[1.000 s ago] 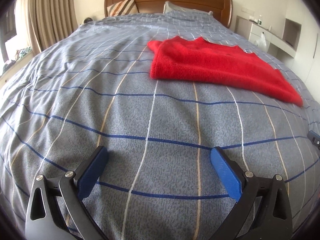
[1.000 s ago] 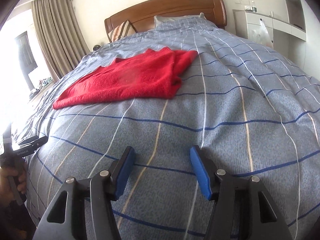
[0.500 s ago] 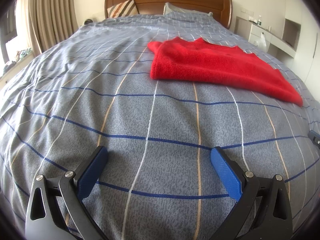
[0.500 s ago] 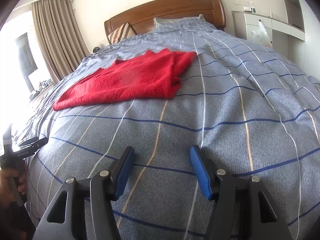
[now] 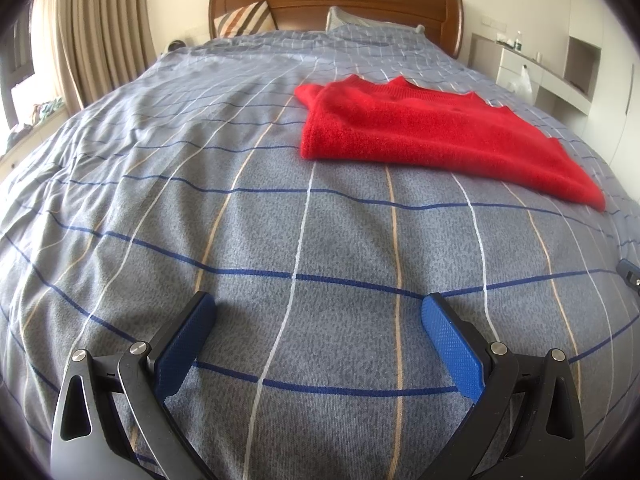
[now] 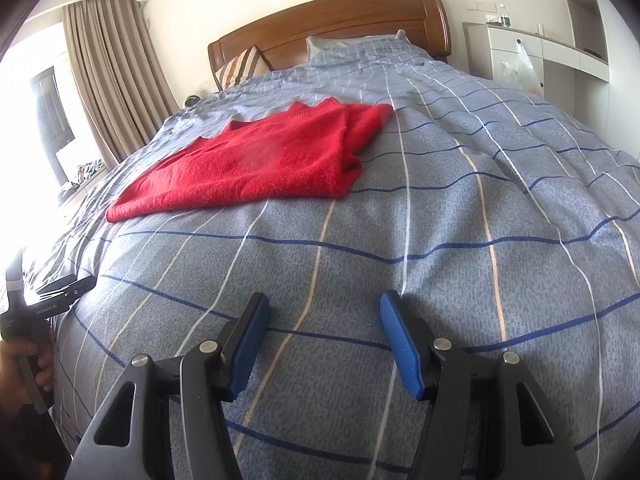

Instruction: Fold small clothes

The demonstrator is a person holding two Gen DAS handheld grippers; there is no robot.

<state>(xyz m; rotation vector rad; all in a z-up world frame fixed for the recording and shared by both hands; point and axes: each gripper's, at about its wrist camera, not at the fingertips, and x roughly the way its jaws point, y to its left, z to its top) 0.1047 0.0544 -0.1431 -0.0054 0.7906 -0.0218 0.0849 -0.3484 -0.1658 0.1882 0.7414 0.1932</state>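
A red knitted sweater (image 5: 424, 132) lies folded lengthwise on the grey-blue checked bedspread (image 5: 240, 220), at the middle of the bed. It also shows in the right wrist view (image 6: 260, 160). My left gripper (image 5: 316, 312) is open and empty, low over the bedspread near the foot of the bed, well short of the sweater. My right gripper (image 6: 324, 308) is open and empty too, likewise short of the sweater. The left gripper's body and the hand holding it show at the left edge of the right wrist view (image 6: 36, 316).
A wooden headboard (image 5: 336, 0) with pillows (image 5: 244, 20) stands at the far end. Beige curtains (image 6: 108, 72) and a window are on the left. White cabinets (image 6: 536, 56) with a plastic bag stand on the right.
Both views have shifted very slightly. The sweater has not moved and both grippers stay open.
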